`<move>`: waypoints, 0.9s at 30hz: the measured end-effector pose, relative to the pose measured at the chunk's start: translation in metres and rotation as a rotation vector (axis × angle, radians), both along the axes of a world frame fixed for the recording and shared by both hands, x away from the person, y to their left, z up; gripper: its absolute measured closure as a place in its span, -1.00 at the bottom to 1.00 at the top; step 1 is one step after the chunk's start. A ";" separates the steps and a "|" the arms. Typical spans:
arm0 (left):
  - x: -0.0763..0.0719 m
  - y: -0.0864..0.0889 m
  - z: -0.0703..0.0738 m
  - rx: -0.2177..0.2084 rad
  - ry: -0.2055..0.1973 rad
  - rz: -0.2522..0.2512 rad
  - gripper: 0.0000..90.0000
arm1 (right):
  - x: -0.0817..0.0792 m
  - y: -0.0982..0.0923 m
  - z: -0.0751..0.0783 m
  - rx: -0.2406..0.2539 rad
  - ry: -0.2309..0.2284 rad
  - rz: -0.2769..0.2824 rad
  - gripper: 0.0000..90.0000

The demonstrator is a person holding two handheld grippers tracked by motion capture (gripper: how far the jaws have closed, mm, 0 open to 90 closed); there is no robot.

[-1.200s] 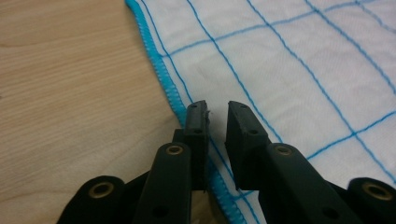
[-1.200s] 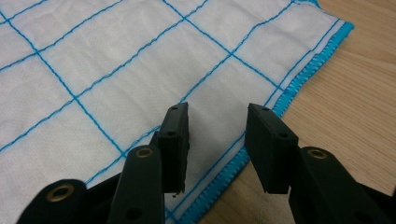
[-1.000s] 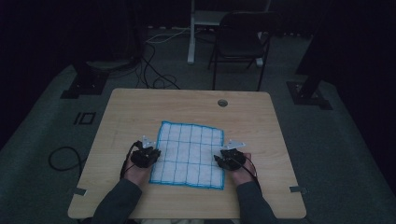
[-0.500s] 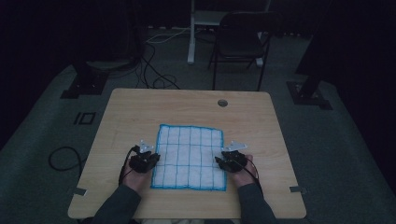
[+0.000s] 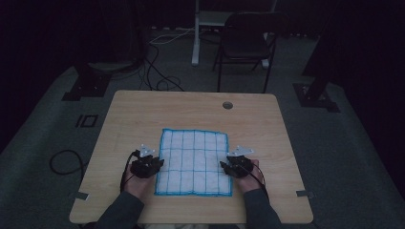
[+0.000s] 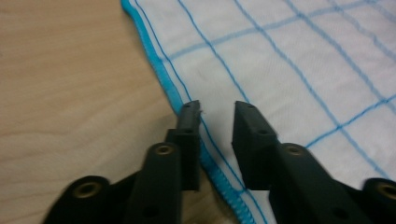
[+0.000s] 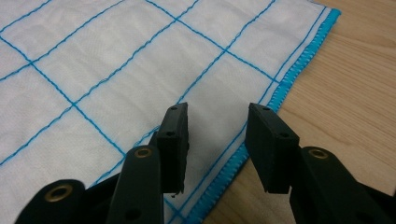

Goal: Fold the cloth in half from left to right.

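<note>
- A white woven cloth with a blue grid pattern and bright blue stitched hem (image 5: 194, 162) lies spread flat on the light wooden surface (image 5: 143, 114), near the person's edge and roughly centred between the two hands.
- The left gripper (image 5: 154, 161) sits at the cloth's left hem; its jaws have just been opening and now stand apart with a narrow gap, straddling the blue edge in the left gripper view (image 6: 215, 119) without pinching it.
- The right gripper (image 5: 228, 165) rests at the opposite hem, its jaws set moderately wide over the cloth's border in the right gripper view (image 7: 215, 122); no fabric is clamped between the pads.
- Judging by how things lie, the spreading looks essentially finished: the cloth is open in a single layer, its four sides run close to straight, and no fold or bunching shows from the high view.
- The left hem bends slightly near the gripper, a small waviness that may call for a last tug.
- What is left, as far as can be judged, is either to lift both grippers clear or to take fresh hold of the edges for a fold; neither grasp is made yet.
- A black chair (image 5: 248, 45) and loose cables (image 5: 157, 71) stand on the dim floor beyond the surface.
</note>
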State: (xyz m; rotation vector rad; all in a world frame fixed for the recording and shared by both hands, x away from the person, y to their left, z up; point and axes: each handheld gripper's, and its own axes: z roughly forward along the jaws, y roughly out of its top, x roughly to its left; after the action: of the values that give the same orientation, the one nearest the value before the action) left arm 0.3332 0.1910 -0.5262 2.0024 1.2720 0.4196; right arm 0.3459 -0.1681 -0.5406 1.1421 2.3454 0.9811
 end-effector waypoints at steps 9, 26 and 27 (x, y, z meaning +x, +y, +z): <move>0.013 -0.002 -0.005 0.025 0.017 0.059 0.20 | -0.001 0.000 0.000 0.005 0.000 -0.005 0.32; 0.011 -0.023 -0.013 0.087 -0.027 0.061 0.12 | -0.004 0.001 -0.001 0.010 -0.004 -0.011 0.32; 0.011 -0.025 -0.013 0.090 -0.029 0.065 0.12 | -0.004 0.001 -0.001 0.010 -0.004 -0.011 0.32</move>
State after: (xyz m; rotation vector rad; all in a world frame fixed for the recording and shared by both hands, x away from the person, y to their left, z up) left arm 0.3438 0.1662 -0.5395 2.0260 1.3247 0.5438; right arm 0.3419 -0.1674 -0.5416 1.1544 2.3312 0.9917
